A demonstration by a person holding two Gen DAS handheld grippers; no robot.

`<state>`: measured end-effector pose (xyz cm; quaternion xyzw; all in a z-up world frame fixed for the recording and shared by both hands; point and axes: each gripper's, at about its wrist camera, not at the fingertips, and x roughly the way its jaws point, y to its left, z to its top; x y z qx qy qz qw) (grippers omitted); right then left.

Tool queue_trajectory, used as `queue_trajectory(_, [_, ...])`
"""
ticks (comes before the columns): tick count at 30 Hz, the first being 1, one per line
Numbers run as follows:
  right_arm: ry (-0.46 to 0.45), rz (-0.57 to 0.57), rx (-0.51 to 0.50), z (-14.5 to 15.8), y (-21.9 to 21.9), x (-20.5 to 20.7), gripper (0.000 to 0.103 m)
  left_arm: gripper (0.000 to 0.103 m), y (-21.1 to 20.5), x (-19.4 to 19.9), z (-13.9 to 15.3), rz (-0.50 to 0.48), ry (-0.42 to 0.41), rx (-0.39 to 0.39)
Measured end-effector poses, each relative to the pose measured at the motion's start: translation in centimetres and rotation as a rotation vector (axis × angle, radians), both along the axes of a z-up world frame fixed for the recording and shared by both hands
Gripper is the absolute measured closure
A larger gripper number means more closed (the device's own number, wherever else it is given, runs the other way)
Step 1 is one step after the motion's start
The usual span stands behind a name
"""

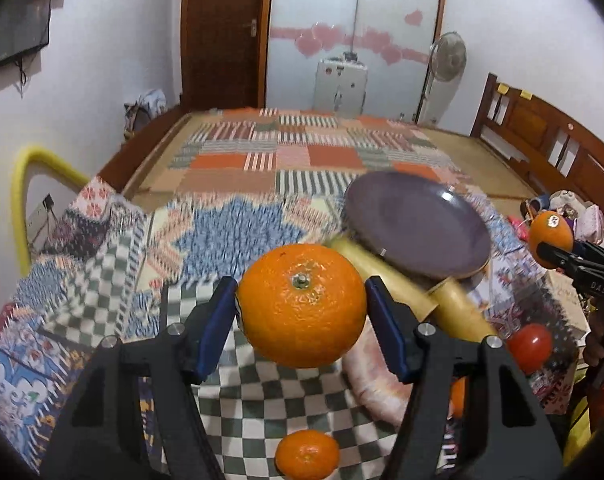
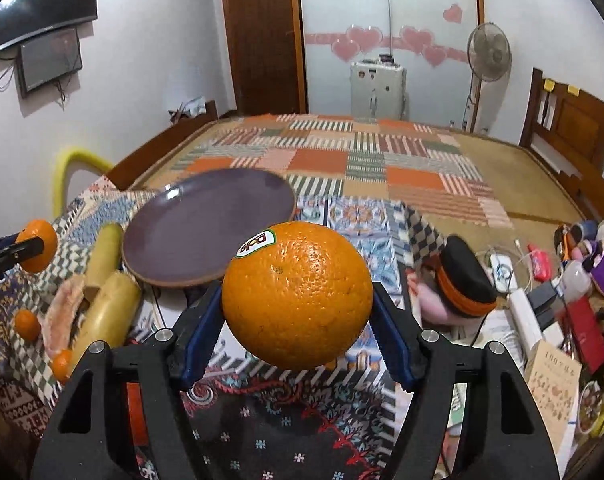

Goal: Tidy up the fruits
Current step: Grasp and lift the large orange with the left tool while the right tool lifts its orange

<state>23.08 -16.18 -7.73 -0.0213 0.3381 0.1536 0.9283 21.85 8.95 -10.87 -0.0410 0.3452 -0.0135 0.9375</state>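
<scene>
Both fruits lifted, none plated. Left gripper (image 1: 302,308) clamps stemmed round orange (image 1: 302,304); right gripper (image 2: 298,300) clamps stickered orange (image 2: 298,296). Empty purple ceramic plate (image 2: 206,224) at 11 o'clock; small mandarin (image 1: 306,455) remains at 6.

A bedroom with pale white walls (image 2: 162,60). A dark wooden door (image 2: 262,36) stands at the back, beside a frosted panel (image 2: 385,12) stuck with pink hearts. A wide bed (image 2: 501,152) with a wooden headboard (image 2: 573,120) carries a patchwork blanket (image 2: 341,160) of orange and striped squares. A standing fan (image 2: 489,52) stands near the far corner, a white cabinet (image 2: 377,88) next to it. Two dark screens (image 2: 46,4) hang on the left wall.
</scene>
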Motion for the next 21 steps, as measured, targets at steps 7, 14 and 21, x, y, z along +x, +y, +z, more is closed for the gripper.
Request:
queue_trajectory(7, [-0.055,0.005,0.021,1.9,0.6,0.9,0.036,0.038,-1.6,0.6,3.9,-0.034,-0.108,0.003])
queue_trajectory(14, [-0.102,0.026,0.025,3.2,1.8,2.1,0.036,0.038,-3.1,2.6,5.9,-0.062,-0.157,-0.016])
queue_trajectory(21, [-0.104,0.052,0.029,3.1,3.6,4.1,0.036,0.038,-4.5,5.7,6.3,-0.074,-0.155,-0.003])
